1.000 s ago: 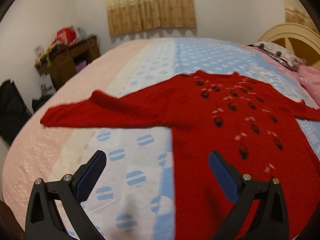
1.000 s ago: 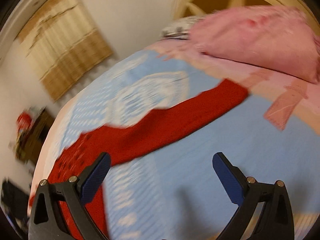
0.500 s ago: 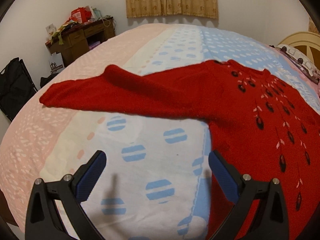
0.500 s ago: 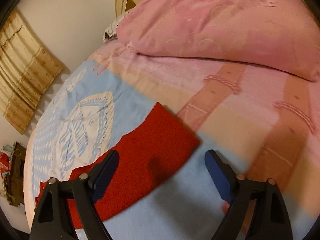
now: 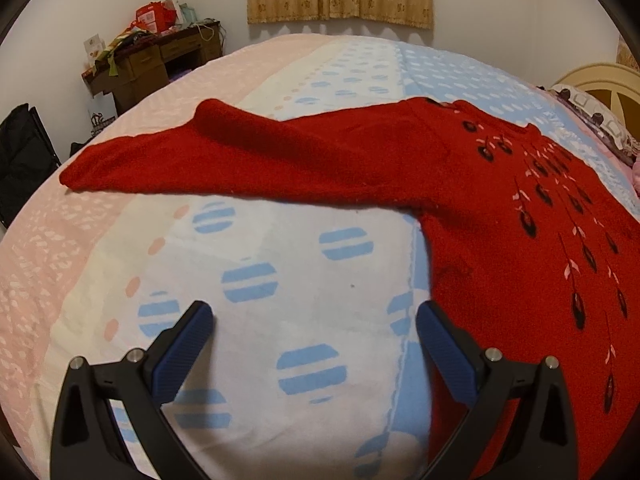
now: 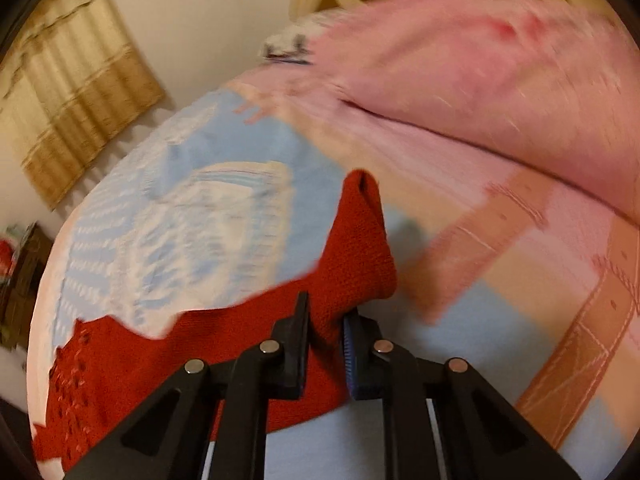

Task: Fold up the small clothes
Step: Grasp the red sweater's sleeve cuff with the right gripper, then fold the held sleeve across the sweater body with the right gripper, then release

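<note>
Red sweater (image 5: 500,216) sleeve (image 6: 360,256) pinched in right hand-held gripper (image 6: 326,334), jaws just closed

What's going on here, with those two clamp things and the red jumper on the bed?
A person is folding a red sweater spread on a bed, working a two-finger gripper in each hand. The right gripper has just been closing and now pinches the end of one sleeve, which bunches up off the blanket near the pink pillow. The left gripper hangs open above the bare blanket beside the sweater's body, holding nothing. No fold is made yet.
</note>
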Demonstrator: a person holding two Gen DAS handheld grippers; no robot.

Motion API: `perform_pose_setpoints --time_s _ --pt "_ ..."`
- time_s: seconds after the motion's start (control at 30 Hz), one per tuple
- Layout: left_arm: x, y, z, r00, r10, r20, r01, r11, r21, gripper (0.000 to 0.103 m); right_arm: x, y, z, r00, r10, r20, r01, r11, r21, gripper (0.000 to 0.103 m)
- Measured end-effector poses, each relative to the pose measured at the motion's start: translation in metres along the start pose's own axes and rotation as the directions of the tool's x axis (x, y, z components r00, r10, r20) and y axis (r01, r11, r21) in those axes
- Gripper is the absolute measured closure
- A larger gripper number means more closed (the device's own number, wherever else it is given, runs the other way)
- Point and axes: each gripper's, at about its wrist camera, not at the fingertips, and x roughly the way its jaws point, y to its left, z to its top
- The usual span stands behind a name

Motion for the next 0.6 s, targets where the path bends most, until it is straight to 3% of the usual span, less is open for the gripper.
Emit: perform_pose_setpoints --time_s 0.17,0.3,0.4,0.5,0.6 --pt "0.000 0.001 -0.003 1.000 -0.016 0.017 0.016 1.000 -0.008 0.000 -0.035 0.111 -0.007 0.986 0.159 0.042 -0.149 0.972 -0.183 0.089" --pt "-0.001 -0.002 -0.007 0.999 -0.028 0.035 0.028 1.000 0.009 0.000 -0.052 0.207 -0.035 0.957 0.290 0.024 -0.268 0.910 -0.317 0.089" --pt "-0.002 -0.002 -0.008 0.998 -0.046 0.044 0.045 0.999 0.019 0.000 -0.050 0.276 -0.077 0.923 0.381 -0.047 -0.369 0.846 -0.385 0.089" --pt "-0.002 -0.002 -0.009 0.997 -0.060 0.049 0.059 0.998 0.030 0.000 -0.043 0.323 -0.118 0.907 0.403 -0.120 -0.411 0.786 -0.462 0.089" --pt "-0.003 -0.002 -0.010 0.996 -0.064 0.058 0.062 0.997 0.034 0.000 -0.028 0.351 -0.153 0.924 0.337 -0.181 -0.377 0.718 -0.585 0.088"
